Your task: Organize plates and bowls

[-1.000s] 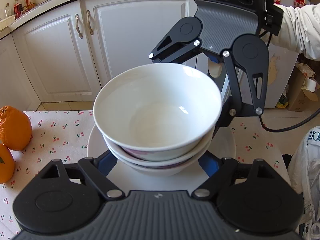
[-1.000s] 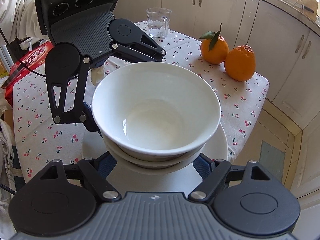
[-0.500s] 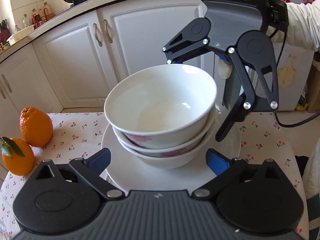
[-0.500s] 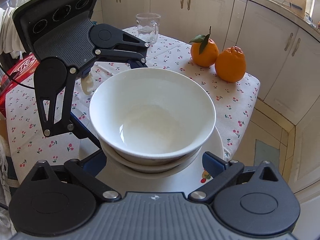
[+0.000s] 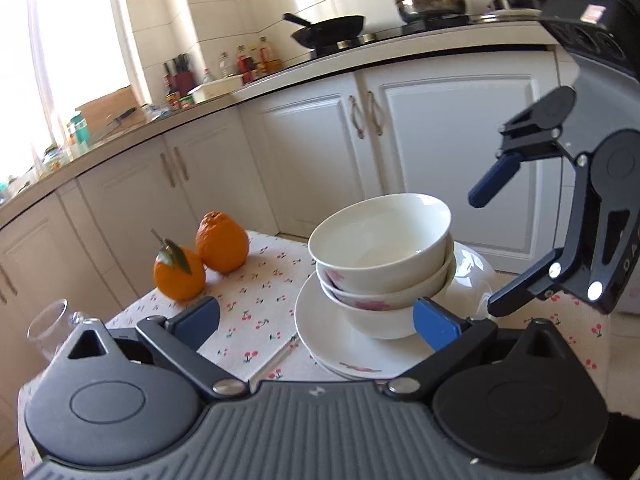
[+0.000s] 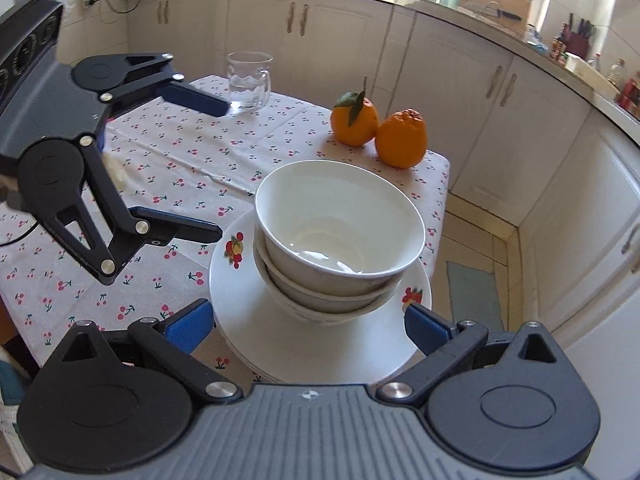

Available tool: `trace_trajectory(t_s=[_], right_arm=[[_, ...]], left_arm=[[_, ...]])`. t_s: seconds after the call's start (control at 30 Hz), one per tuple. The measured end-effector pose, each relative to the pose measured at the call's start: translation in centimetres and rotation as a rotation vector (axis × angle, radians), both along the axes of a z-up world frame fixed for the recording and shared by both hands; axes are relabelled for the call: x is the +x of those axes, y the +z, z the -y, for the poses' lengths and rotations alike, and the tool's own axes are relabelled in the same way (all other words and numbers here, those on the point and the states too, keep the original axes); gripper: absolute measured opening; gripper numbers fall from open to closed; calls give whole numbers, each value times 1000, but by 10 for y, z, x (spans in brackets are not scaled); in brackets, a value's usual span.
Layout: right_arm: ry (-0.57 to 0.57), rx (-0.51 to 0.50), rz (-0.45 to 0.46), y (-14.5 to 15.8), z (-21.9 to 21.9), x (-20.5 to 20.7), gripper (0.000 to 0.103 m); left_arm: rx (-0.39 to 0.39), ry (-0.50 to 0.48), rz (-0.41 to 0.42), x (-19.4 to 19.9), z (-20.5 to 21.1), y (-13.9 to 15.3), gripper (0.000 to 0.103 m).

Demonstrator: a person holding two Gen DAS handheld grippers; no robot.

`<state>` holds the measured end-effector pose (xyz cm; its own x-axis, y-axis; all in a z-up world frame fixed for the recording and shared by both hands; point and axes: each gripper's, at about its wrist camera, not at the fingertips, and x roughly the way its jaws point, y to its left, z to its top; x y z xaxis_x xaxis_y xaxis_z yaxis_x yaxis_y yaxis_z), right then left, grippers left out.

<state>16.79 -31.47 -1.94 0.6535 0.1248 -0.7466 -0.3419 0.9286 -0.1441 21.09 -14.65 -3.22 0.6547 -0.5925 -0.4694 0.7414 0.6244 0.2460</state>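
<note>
Nearest in each wrist view are that gripper's own tongs: the left tongs and the right tongs both stand wide and hold nothing. Just beyond them sit the bowls, three nested, on a stack of plates at the near right corner of the worktop. Neither pair of tongs touches the stack. By the look of it the stacking step is done, and the task is at or near its end; the next move, if any, calls for drawing both tongs clear without knocking the tall stack, which stands close to the worktop's edge. Farther off, two oranges rest side by side near the right edge, well apart from the plates, and a glass mug stands at the far side. Nothing blocks a retreat.
</note>
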Motion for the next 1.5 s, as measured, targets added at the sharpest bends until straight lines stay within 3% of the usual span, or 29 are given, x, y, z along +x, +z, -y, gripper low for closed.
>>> trace_trajectory(t_s=[0.2, 0.37, 0.53, 0.97, 1.5], right_arm=[[-284, 21, 46, -6, -17, -26, 103], [-509, 40, 64, -13, -30, -54, 103], [-616, 86, 108, 1, -46, -88, 103], [-668, 66, 262, 38, -68, -133, 103], [-665, 87, 289, 40, -75, -139, 103]], left_arm=[[-120, 219, -81, -28, -20, 7, 103], [-150, 309, -120, -54, -33, 12, 103], [-180, 339, -121, -82, -46, 26, 103], [-174, 455, -106, -103, -52, 48, 103], [-150, 487, -110, -106, -53, 45, 102]])
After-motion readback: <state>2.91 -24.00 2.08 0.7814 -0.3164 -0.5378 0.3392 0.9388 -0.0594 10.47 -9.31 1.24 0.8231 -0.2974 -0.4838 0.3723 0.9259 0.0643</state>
